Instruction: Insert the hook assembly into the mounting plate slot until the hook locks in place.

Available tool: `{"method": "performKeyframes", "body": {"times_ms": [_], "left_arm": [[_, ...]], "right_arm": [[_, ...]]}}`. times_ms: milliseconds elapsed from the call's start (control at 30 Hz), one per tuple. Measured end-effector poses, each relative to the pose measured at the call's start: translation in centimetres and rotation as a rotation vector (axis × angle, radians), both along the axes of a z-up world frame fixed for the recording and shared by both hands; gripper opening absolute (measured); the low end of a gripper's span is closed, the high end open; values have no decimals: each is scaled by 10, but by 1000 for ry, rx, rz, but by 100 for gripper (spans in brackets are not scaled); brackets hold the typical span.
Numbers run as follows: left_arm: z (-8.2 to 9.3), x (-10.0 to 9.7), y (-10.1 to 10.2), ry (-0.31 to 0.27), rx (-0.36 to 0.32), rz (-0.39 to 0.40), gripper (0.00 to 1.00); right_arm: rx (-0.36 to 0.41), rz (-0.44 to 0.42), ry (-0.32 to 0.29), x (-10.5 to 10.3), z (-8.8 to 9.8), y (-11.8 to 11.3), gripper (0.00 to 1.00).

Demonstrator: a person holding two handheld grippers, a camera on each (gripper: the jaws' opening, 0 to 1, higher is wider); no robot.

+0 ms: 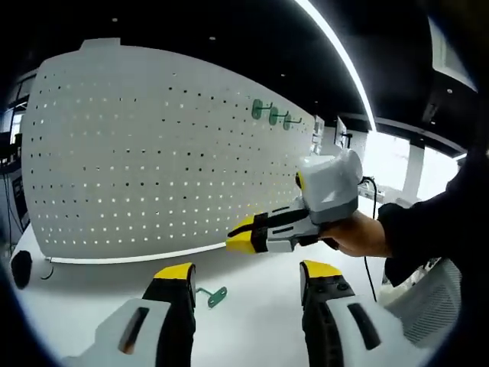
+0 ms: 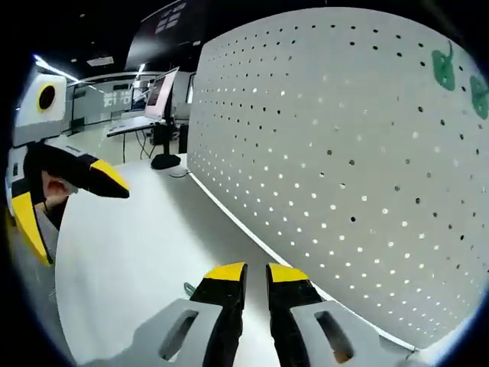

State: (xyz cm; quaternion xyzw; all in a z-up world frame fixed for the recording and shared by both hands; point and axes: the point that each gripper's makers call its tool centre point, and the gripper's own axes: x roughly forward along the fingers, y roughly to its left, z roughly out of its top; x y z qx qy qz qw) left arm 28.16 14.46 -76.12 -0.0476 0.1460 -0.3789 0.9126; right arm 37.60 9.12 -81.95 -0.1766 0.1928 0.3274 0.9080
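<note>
2 grippers hovered empty: the left gripper (image 1: 246, 284) gaped wide low in its view, the right gripper (image 2: 256, 275) was nearly clenched on nothing. Between the left's jaws lay a small green hook (image 1: 212, 296) on the white table (image 1: 260, 321); best straddled squarely before lifting. Beyond, the white pegboard (image 1: 137, 153) carried 3 green hooks (image 1: 271, 115) at upper right.

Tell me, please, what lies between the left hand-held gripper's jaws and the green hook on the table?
Nothing: in the left gripper view, only bare white tabletop separates them from the small green metal hook.
</note>
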Motion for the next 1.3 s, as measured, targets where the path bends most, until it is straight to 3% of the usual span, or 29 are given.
{"method": "performKeyframes", "body": {"times_ms": [400,667,833,1300], "left_arm": [[-7,3,2,16,16,12,56],[-13,4,0,31,28,8,56],[-17,2,-3,38,40,-1,56],[-18,2,-2,35,54,-4,55]], "right_arm": [[-40,58,86,5,-35,19,8],[-69,65,154,-3,-61,12,8],[-72,75,172,-9,-65,9,8],[-109,173,217,-53,-76,30,8]]}}
